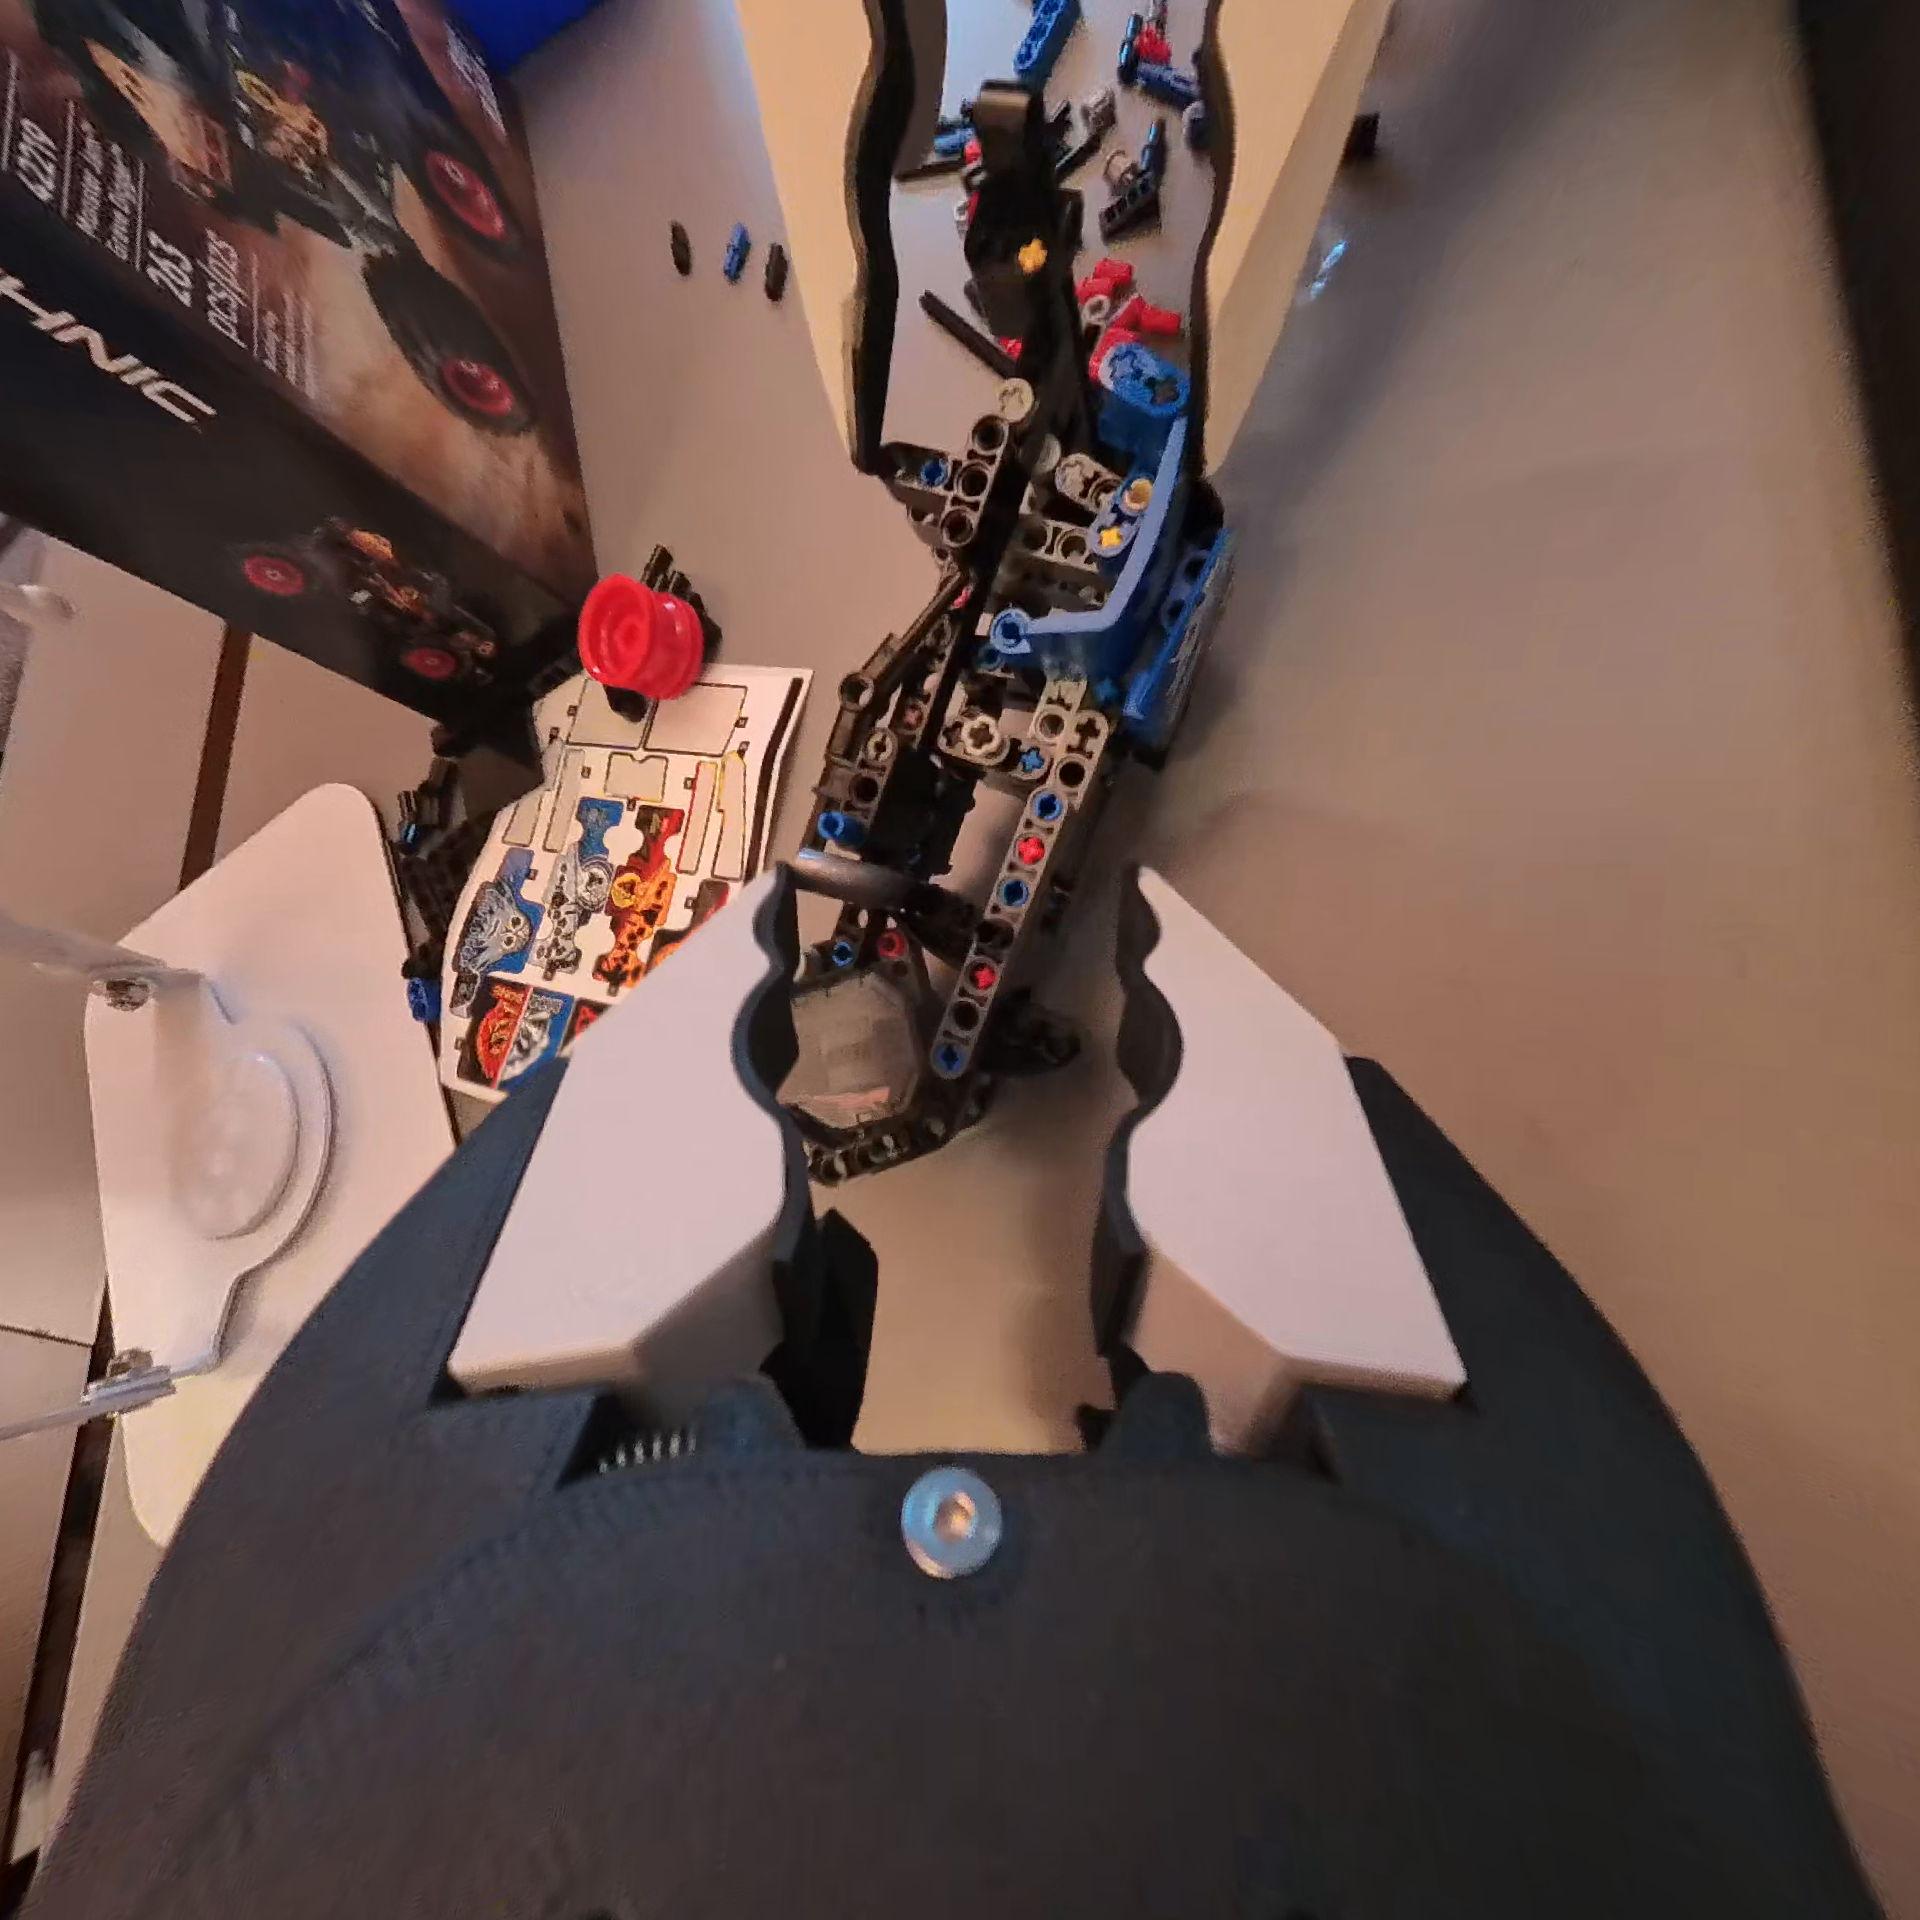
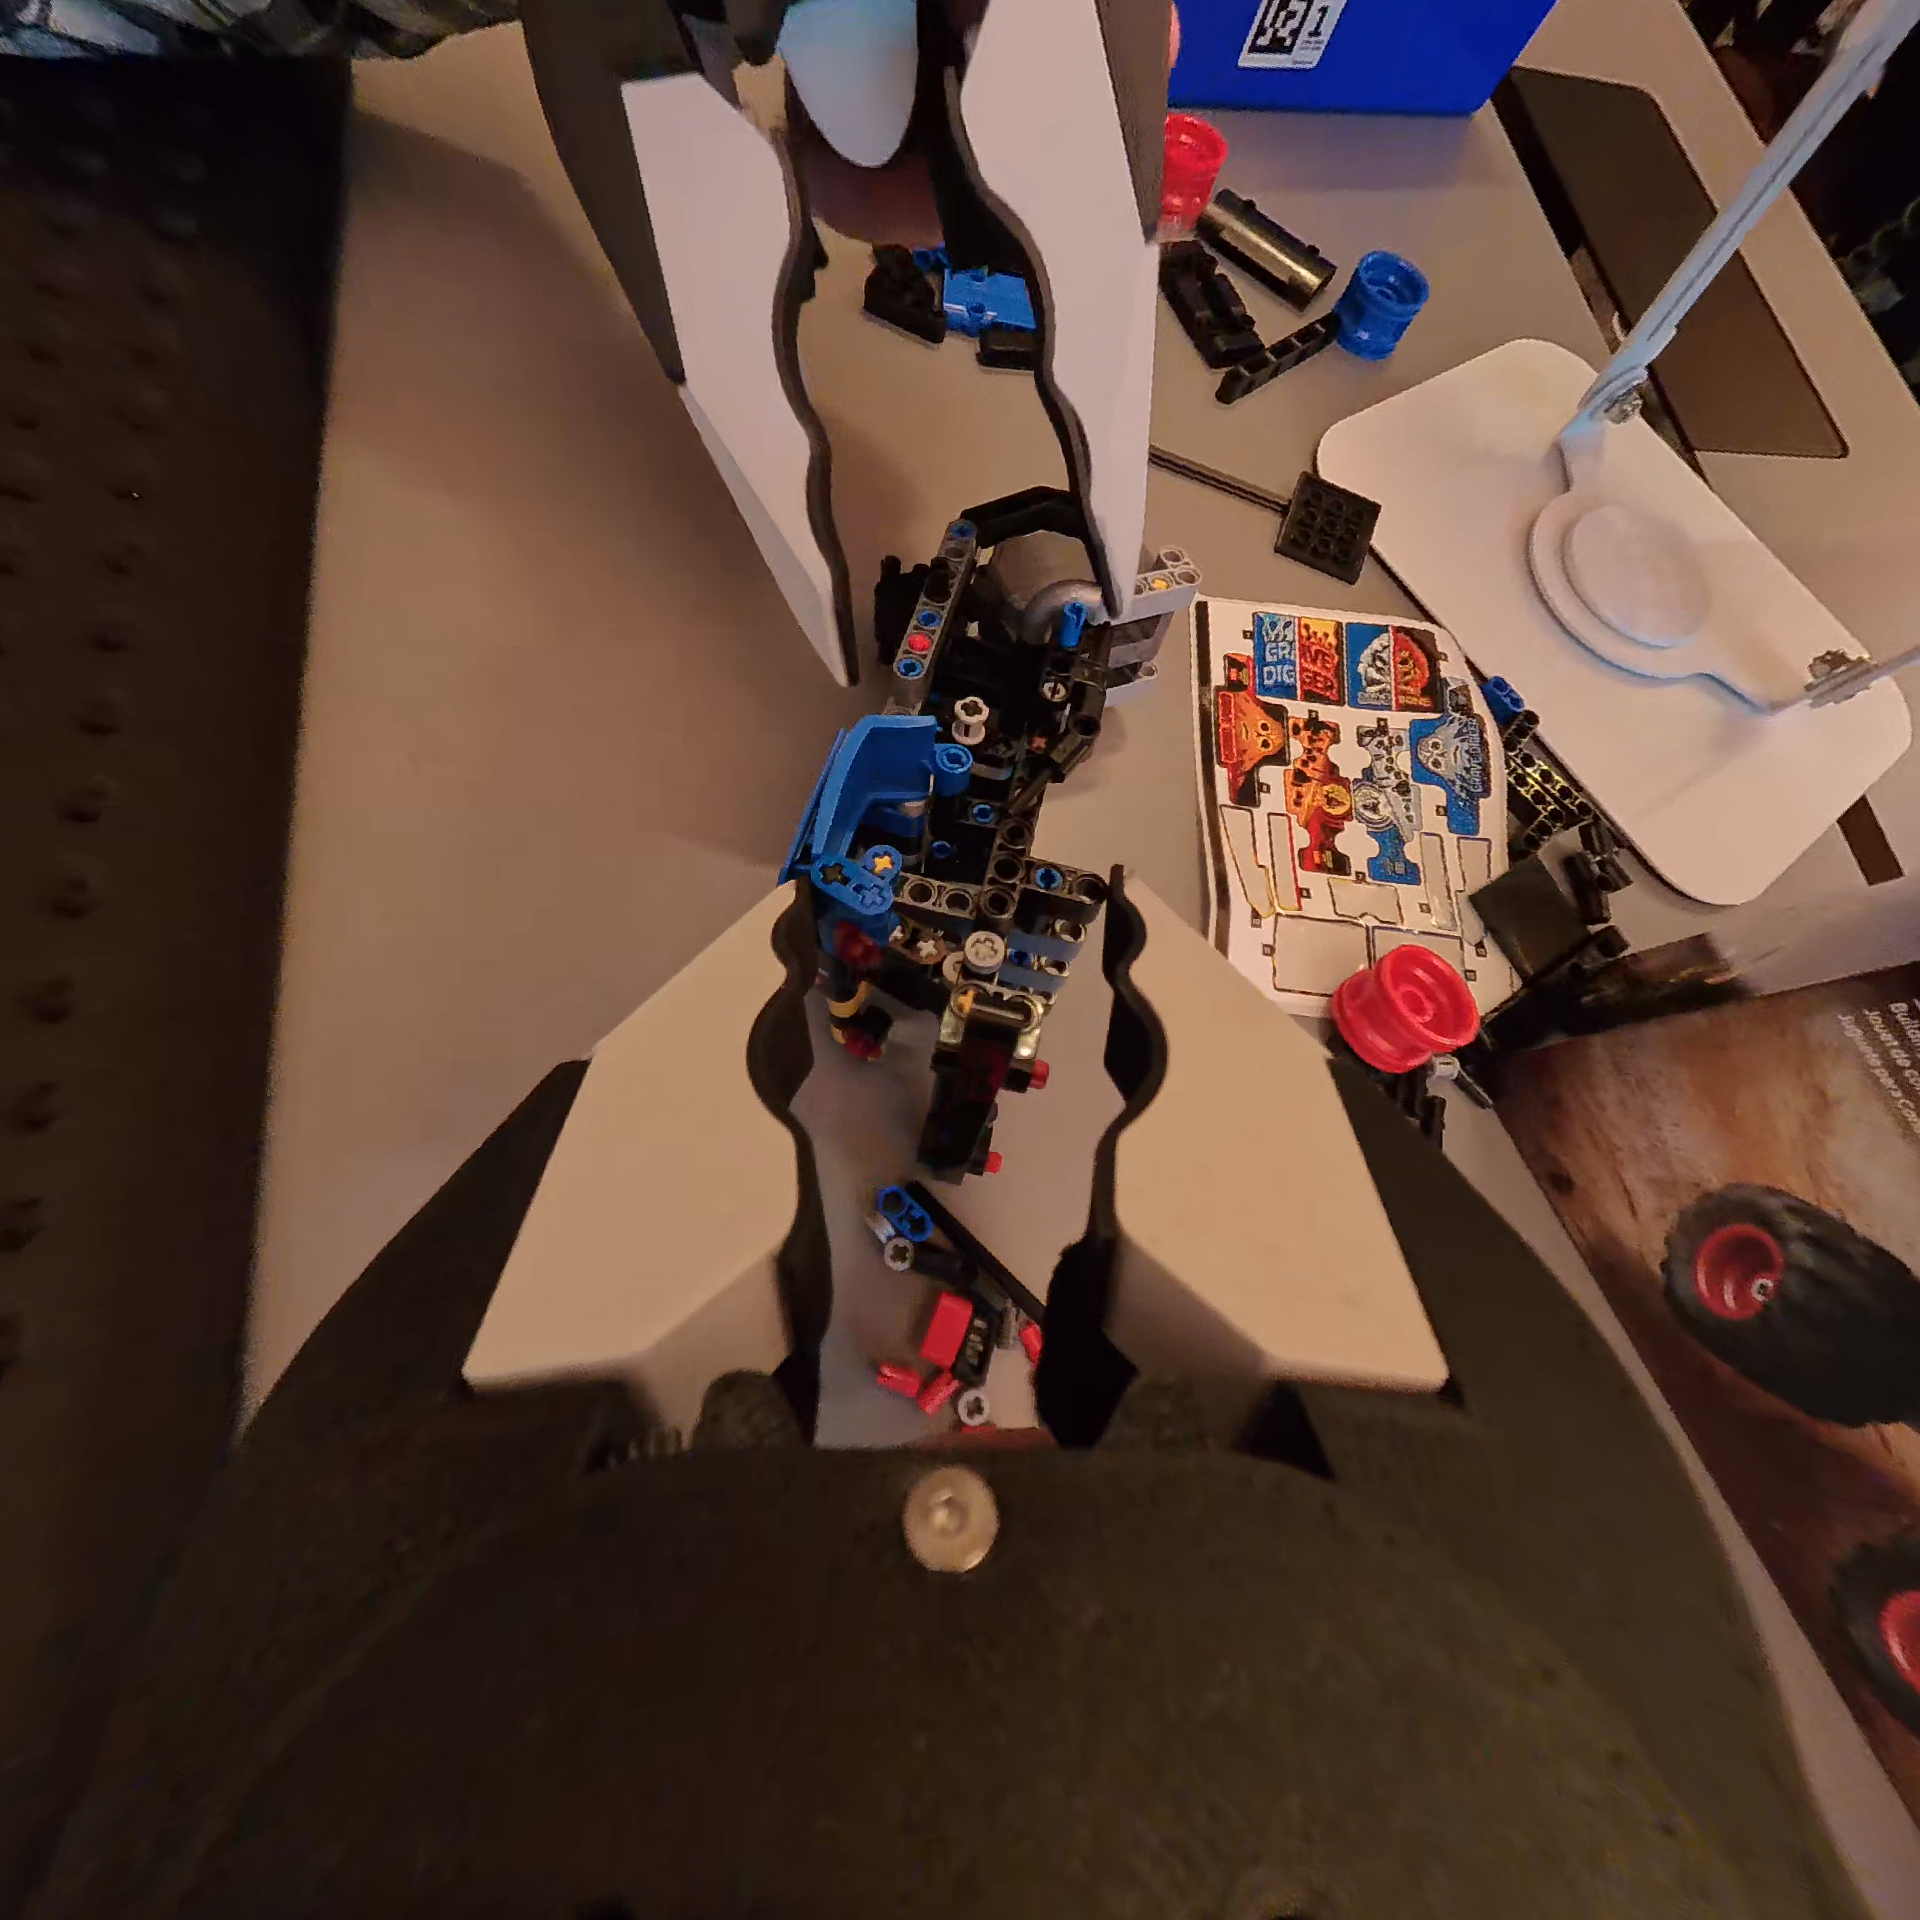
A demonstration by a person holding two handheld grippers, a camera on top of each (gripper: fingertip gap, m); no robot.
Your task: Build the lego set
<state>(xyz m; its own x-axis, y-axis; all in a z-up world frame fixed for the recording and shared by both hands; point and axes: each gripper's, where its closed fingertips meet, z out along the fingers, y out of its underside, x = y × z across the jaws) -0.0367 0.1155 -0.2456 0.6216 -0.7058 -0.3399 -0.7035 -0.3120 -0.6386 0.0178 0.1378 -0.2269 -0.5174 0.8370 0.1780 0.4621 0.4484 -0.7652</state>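
A half-built Lego chassis (image 1: 997, 727) of black, grey and blue beams lies on the beige table, and it also shows in the right wrist view (image 2: 987, 831). My left gripper (image 1: 956, 904) is open. Its fingers stand on either side of the chassis's grey motor end, with a gap on one side. My right gripper (image 2: 951, 904) has its jaws closed in on the blue end of the chassis, and both fingers touch it. Each gripper shows in the other's view, the right gripper (image 1: 1039, 447) and the left gripper (image 2: 977, 634).
A sticker sheet (image 2: 1351, 800) and a red wheel hub (image 2: 1403, 1003) lie right of the chassis, beside the set's box (image 2: 1714, 1247). A white stand base (image 2: 1610, 623) sits far right. Loose pieces (image 2: 945, 1320) lie under my right gripper. A blue hub (image 2: 1377, 301) and black parts lie beyond. Spacing between my two grippers at the tips: around 7 cm.
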